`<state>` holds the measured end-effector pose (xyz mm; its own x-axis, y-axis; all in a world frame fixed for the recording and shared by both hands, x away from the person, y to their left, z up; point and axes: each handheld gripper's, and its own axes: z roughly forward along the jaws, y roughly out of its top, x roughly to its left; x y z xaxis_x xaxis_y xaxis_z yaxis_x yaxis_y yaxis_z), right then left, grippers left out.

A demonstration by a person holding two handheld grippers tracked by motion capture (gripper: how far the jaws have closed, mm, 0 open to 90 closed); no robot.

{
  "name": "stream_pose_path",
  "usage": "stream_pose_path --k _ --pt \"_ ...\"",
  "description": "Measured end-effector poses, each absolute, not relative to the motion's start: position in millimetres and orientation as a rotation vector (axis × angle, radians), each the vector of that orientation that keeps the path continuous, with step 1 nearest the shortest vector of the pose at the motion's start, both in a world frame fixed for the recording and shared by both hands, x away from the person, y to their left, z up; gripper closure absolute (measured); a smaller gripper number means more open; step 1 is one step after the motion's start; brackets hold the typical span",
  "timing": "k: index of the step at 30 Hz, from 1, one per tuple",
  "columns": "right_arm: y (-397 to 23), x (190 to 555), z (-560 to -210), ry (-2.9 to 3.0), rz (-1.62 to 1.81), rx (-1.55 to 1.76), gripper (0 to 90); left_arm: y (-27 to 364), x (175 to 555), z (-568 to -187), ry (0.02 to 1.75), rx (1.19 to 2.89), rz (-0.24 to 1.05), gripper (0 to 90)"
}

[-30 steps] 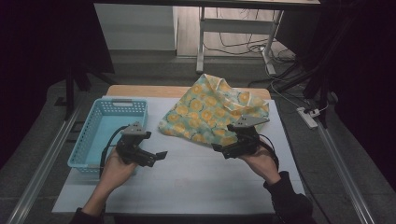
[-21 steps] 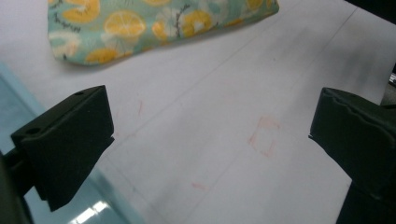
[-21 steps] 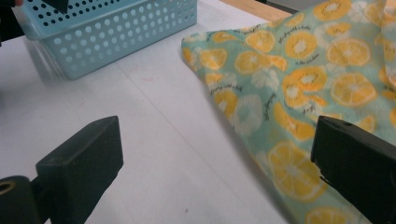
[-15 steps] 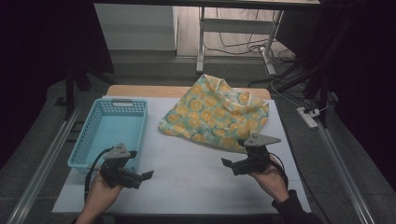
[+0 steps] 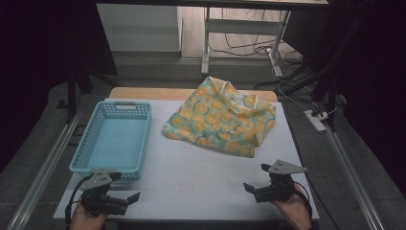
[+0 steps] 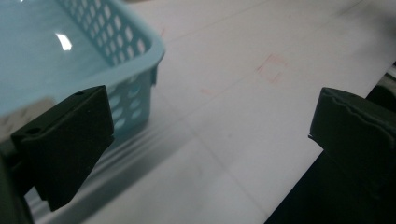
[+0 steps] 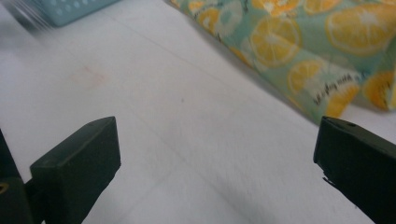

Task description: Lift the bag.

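While both grippers' jaws gape, the blue basket [image 5: 115,139] holds nothing.

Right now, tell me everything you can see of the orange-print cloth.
The orange-print cloth is a soft fabric, pale green with orange slices and small lettering. It lies loosely folded and rumpled on the far right part of the white table, right of the blue basket and apart from it. Nothing grips it; both tongs sit apart at the near edge.
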<state>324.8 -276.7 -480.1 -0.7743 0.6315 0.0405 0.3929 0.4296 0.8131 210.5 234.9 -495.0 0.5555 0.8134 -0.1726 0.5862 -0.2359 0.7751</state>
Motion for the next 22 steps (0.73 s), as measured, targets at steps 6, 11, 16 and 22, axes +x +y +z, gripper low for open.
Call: stream_pose_path --k 6,11,16,22 --pt "-291 310 -489 2.418 1.207 0.934 0.0 249 198 -507 1.197 1.947 0.355 0.0" --pt "-300 297 -494 2.426 1.174 0.97 0.0 257 193 -516 1.245 1.965 0.363 0.0" --pt "-310 285 -496 2.399 1.152 1.011 0.0 260 190 -517 1.282 1.983 0.379 0.0" --pt "-316 281 -496 2.382 1.149 1.047 0.0 261 191 -518 1.307 1.98 0.356 0.0"
